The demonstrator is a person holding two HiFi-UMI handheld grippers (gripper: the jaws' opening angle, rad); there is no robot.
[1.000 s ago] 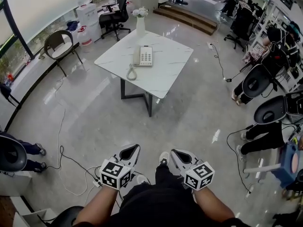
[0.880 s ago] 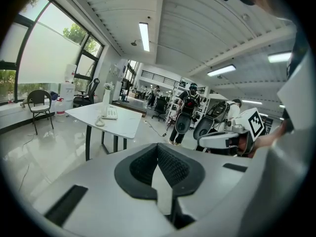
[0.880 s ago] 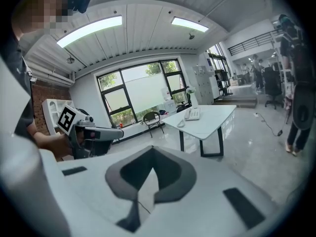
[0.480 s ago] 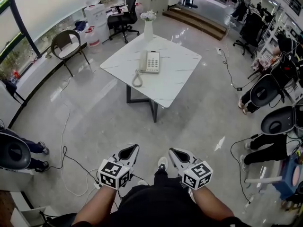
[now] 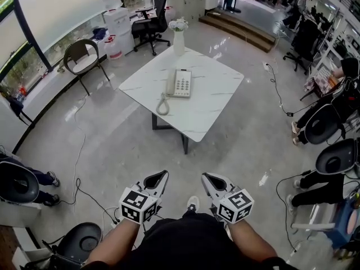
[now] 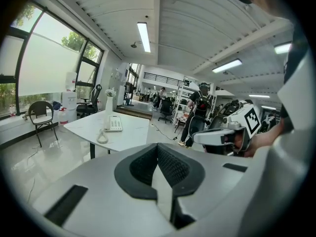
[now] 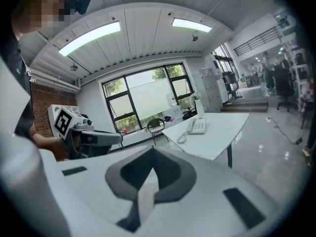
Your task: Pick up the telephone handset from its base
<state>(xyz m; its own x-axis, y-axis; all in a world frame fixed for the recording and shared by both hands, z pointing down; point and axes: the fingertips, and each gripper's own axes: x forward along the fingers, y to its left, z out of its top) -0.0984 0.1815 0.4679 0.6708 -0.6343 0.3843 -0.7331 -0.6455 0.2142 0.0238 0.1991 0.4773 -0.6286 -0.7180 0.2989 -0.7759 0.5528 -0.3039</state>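
Fingers, left gripper: pressed together, nothing between them.
Fingers, right gripper: likewise closed, nothing between.
Handset: lying in its cradle on the left side of the telephone base, well ahead of both sets of fingertips, touched by neither.
Cord: coiled loop on the table top, on the side of the base nearer the fingers.
Table: white, straight ahead, well apart from the fingers.
Vase: upright at the table corner farthest from the fingers, white flowers in it.
Head view only: both grippers side by side with marker cubes, forearms behind them, a shoe between and just behind the fingertips, cables on the floor.
Left gripper view only: right gripper off to the right of its own fingers; ceiling strip lights overhead.
Right gripper view only: left gripper off to the left of its own fingers; windows beyond the table.
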